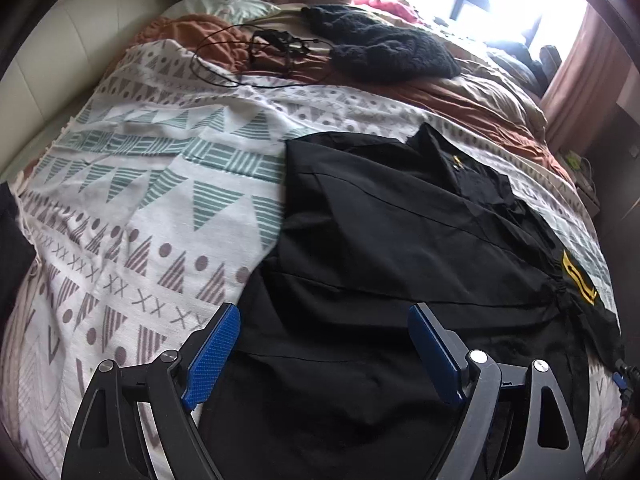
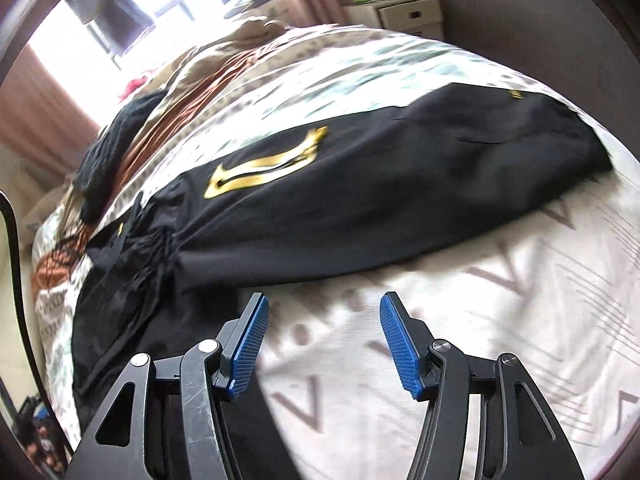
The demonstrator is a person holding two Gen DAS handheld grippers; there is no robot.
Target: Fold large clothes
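A black garment (image 1: 400,248) with a gold emblem (image 2: 266,166) lies partly folded on the patterned blanket (image 1: 152,184) covering the bed, toward its near edge. The left gripper (image 1: 324,340) hovers over the garment, jaws apart and empty. The right gripper (image 2: 324,340) is beside the garment's edge above bare blanket, jaws likewise apart. A dark knitted item (image 1: 380,48) and a cable (image 1: 248,56) lie toward the far edge.

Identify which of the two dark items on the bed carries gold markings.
The smooth black garment lying on the patterned blanket near the left tool. The black knitted item farther up the bed is fuzzy and unmarked.
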